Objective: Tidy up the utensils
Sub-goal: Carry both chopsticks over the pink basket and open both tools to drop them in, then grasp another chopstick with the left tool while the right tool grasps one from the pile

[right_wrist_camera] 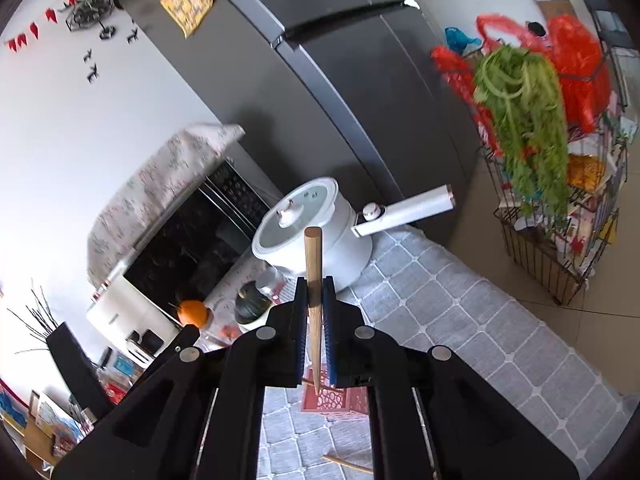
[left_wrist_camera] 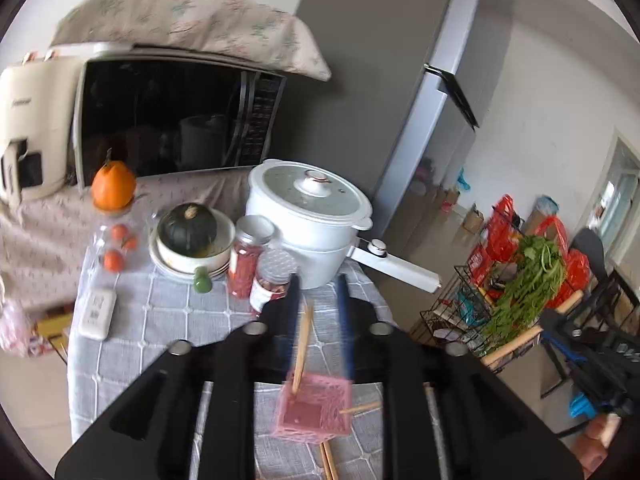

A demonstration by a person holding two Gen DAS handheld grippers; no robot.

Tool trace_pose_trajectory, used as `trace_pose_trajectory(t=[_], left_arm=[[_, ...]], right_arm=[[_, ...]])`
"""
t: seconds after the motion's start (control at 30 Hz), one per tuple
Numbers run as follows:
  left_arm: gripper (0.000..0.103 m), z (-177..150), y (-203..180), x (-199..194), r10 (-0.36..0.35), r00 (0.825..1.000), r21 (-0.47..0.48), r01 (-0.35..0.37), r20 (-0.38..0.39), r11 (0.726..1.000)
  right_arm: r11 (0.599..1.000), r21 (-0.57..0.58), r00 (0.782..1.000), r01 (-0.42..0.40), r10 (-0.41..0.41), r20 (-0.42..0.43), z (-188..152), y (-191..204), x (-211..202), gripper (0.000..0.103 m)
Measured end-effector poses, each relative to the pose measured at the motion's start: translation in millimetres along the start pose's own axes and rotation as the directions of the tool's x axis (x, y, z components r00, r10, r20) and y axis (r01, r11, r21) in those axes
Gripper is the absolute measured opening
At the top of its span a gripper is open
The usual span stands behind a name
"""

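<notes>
A pink lattice basket (left_wrist_camera: 314, 410) stands on the grey checked tablecloth (left_wrist_camera: 168, 320), under my left gripper (left_wrist_camera: 318, 284), whose blue-padded jaws stand apart and hold nothing. One wooden chopstick (left_wrist_camera: 302, 350) leans in the basket; another chopstick (left_wrist_camera: 360, 408) pokes through its side. Two more chopsticks (left_wrist_camera: 329, 462) lie on the cloth below it. My right gripper (right_wrist_camera: 316, 312) is shut on a wooden chopstick (right_wrist_camera: 314, 280), held upright with its thin tip over the basket (right_wrist_camera: 334, 400). A loose chopstick (right_wrist_camera: 348, 465) lies on the cloth nearby.
A white pot (left_wrist_camera: 308, 220) with a long handle, jars (left_wrist_camera: 248, 256), a bowl with a dark squash (left_wrist_camera: 188, 226), an orange pumpkin (left_wrist_camera: 113, 186) and a microwave (left_wrist_camera: 176, 116) fill the table's far side. A wire rack with greens (left_wrist_camera: 520, 292) stands right of the table.
</notes>
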State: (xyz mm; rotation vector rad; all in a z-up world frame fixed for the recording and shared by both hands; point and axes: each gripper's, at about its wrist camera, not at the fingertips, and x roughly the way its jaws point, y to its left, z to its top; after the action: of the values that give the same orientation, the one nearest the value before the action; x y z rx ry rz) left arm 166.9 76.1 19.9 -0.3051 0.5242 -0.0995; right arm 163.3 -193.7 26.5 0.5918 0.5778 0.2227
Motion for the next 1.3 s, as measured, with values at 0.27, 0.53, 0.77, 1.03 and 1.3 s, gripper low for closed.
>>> trace_pose_trajectory(t=[0.27, 0.53, 0.77, 1.03, 1.3], left_arm=[[0.034, -6.8, 28.0, -37.7, -0.003, 0.998, -0.074, 0.007, 0.056, 0.997], [0.042, -16.8, 35.3, -25.7, 0.024, 1.0, -0.076, -0.025, -0.01, 0.997], [0.063, -25.5, 32.3, -21.2, 0.078, 0.996, -0.071, -0.081, -0.049, 0.994], [0.086, -39.4, 18.8, -29.0, 0.117, 0.991, -0.07, -0.121, -0.064, 0.99], [0.096, -70.6, 10.9, -28.7, 0.168, 0.976, -0.049, -0.176, -0.138, 0.983]], right_arm=[[0.999, -0.023, 0.999, 0.033, -0.034, -0.035, -7.1, 5.3, 30.3, 0.008], [0.994, -0.077, 0.994, 0.071, -0.077, -0.073, -11.9, 22.1, 71.1, 0.013], [0.974, -0.117, 0.98, 0.196, -0.197, 0.003, -18.1, 18.8, 60.2, 0.075], [0.915, -0.213, 0.938, 0.343, -0.344, 0.032, -44.0, 2.4, 26.8, 0.092], [0.883, -0.288, 0.92, 0.37, -0.391, -0.016, -79.9, -9.2, 13.5, 0.096]])
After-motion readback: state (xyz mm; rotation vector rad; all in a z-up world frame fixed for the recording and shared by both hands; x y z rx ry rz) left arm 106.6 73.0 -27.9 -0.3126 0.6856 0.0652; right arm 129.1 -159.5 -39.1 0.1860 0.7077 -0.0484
